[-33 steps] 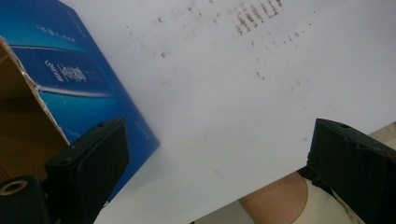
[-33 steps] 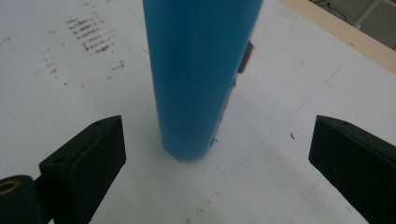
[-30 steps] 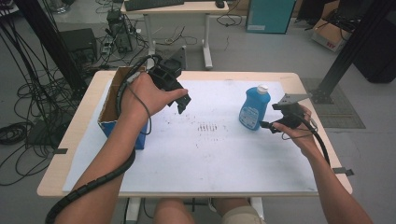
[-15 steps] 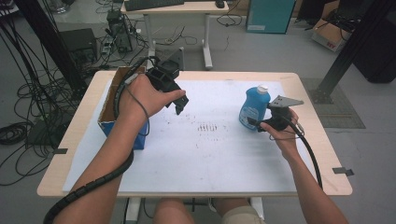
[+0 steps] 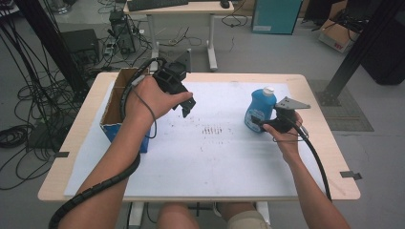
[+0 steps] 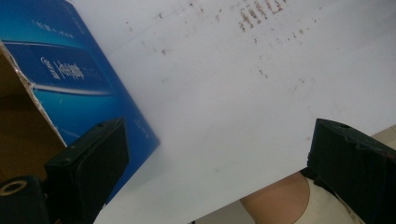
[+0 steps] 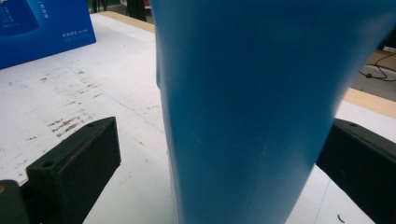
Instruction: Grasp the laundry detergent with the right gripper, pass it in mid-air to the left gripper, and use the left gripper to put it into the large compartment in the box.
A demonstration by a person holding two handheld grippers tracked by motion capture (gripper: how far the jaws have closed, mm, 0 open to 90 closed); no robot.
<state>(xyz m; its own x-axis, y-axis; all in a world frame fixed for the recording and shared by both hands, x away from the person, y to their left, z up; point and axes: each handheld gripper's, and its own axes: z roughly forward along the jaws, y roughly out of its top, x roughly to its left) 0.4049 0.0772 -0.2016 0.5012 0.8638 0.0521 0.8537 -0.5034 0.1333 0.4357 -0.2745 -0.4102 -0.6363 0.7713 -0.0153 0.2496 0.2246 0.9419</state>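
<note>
Right gripper [image 5: 260,125] has closed in on the blue bottle [image 5: 259,109] since a second ago; its fingers have just been opening and now stand wide, bottle between them, pads not yet pressing; bottle upright near the desk's [image 5: 315,86] right edge; grasp looks imminent. Left gripper [image 5: 187,107] hovers by the cardboard box [image 5: 111,107] at the left edge, fingers spread, empty.

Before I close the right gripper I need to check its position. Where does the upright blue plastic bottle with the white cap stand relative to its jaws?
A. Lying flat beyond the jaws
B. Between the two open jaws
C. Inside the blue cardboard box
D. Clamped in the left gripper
B: in the right gripper view the blue plastic bottle stands upright between the right gripper's two spread black jaws, with a gap showing at the left jaw.
</note>
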